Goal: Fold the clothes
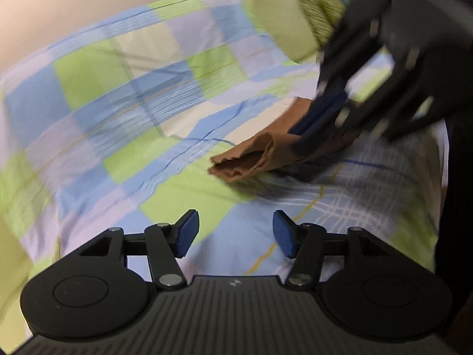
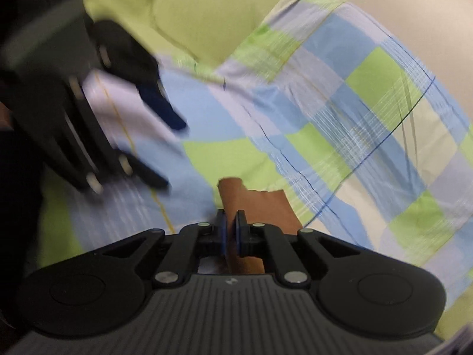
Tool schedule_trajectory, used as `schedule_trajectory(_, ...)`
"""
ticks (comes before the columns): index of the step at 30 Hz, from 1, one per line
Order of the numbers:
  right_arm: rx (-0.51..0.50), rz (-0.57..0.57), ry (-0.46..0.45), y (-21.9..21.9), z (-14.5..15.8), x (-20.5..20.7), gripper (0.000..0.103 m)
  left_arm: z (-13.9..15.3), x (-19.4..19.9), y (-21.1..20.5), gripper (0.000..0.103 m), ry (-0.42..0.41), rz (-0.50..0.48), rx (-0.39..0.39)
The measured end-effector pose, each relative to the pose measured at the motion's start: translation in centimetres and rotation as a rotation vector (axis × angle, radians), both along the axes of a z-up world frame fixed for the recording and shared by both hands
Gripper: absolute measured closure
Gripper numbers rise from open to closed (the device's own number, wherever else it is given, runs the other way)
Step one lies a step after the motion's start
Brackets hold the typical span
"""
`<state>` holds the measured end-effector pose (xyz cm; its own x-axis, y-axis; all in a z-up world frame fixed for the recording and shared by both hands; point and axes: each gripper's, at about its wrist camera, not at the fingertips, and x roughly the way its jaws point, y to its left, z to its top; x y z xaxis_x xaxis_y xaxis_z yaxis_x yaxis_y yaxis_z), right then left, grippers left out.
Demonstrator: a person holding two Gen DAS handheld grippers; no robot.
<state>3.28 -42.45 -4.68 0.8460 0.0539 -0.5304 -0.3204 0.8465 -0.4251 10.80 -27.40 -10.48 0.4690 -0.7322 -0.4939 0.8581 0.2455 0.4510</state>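
A brown cloth (image 1: 251,159) is folded into a narrow strip and hangs just above the checked bedsheet (image 1: 118,112). My right gripper (image 1: 307,136) is shut on it, coming in from the upper right in the left wrist view. In the right wrist view the right gripper (image 2: 231,222) pinches the brown cloth (image 2: 254,204) between its blue pads. My left gripper (image 1: 235,230) is open and empty, below and left of the cloth. It also shows blurred at the left of the right wrist view (image 2: 174,153), jaws apart.
The bedsheet (image 2: 340,124) in blue, green and lilac squares covers the bed. A plain green pillow (image 2: 207,14) lies at the head. A beige wall (image 1: 59,9) runs behind the bed. A person's dark clothing (image 1: 455,177) is at the right edge.
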Motion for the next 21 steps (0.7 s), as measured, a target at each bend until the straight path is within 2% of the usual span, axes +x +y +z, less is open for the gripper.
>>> schedule_trajectory(4,0.121,0.081,0.022,-0.9,1.9,-3.5,0.102,-0.6,-0.5,-1.2,0.043,-0.111,-0.097,0.056)
schedule_trajectory(7,0.124,0.052,0.024,-1.5,2.0,-4.4,0.102,-1.0,-0.3,-1.9,0.043,-0.148,-0.127,0.091)
schedule_trajectory(9,0.027,-0.008,0.017,-1.4,1.0,-4.2,0.1,-0.7,0.0,-1.9,0.042,-0.14,-0.109,0.089)
schedule_trajectory(14,-0.135,-0.01,0.009,1.2,-1.5,-3.0,0.091,0.0,1.2,-0.5,0.042,-0.069,-0.024,0.04)
schedule_trajectory(17,-0.213,-0.003,0.018,2.6,-3.2,-1.4,0.079,0.0,1.5,0.4,0.042,-0.04,0.001,0.023)
schedule_trajectory(19,-0.316,0.003,0.032,4.1,-5.0,0.4,0.079,-0.1,1.5,0.7,0.042,-0.04,-0.002,0.024)
schedule_trajectory(21,-0.373,-0.006,0.036,4.6,-5.7,1.1,0.08,-0.3,1.7,0.8,0.041,-0.044,-0.015,0.03)
